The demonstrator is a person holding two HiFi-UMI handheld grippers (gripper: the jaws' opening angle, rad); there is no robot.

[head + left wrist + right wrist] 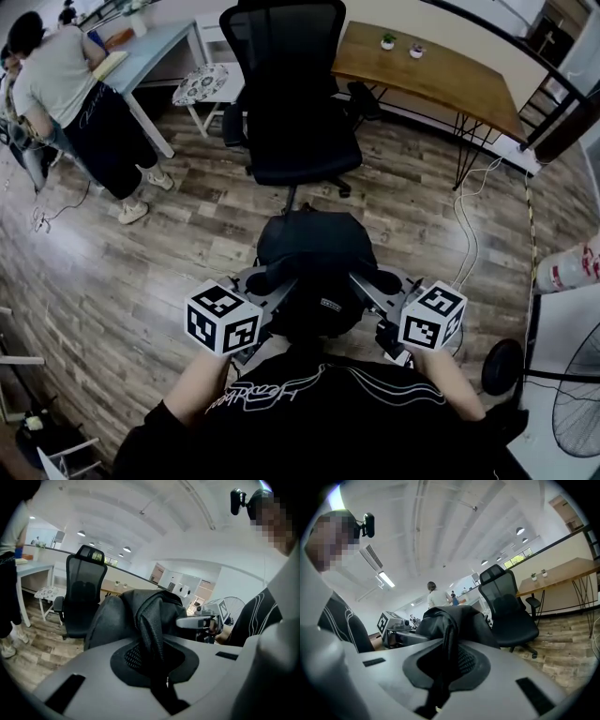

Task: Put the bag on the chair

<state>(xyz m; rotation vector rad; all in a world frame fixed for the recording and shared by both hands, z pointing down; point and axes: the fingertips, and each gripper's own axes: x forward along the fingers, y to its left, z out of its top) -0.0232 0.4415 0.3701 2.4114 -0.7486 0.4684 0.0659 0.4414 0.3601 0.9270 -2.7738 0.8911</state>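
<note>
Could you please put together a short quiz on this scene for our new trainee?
1. True or false: the bag already rests on the chair.
2. What are the left tongs shut on? A) the bag B) the chair C) nothing
3. What stands on the table behind the chair?
Key: 1 false, the bag is held up short of the chair. 2 A. 3 two small pots.
</note>
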